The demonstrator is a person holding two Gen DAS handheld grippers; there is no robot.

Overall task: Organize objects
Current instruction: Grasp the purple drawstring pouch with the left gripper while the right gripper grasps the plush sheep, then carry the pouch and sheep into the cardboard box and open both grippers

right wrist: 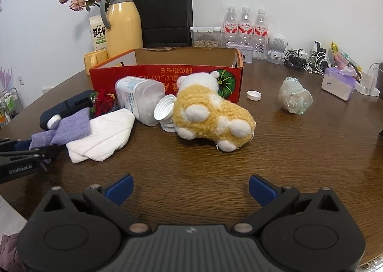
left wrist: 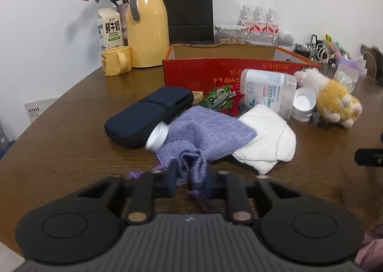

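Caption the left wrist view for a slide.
Left tongs shut on a purple knitted cloth before a red cardboard box.

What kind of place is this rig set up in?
Probably a home dining or living room: a wooden table against a white wall, cluttered with household things such as a yellow thermos jug, a milk carton and tangled charger cables.

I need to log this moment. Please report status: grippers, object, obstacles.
Left hand-held gripper shut on purple cloth. Right hand-held gripper open, nothing between its pads. White bottle and white cloth touch the purple cloth.
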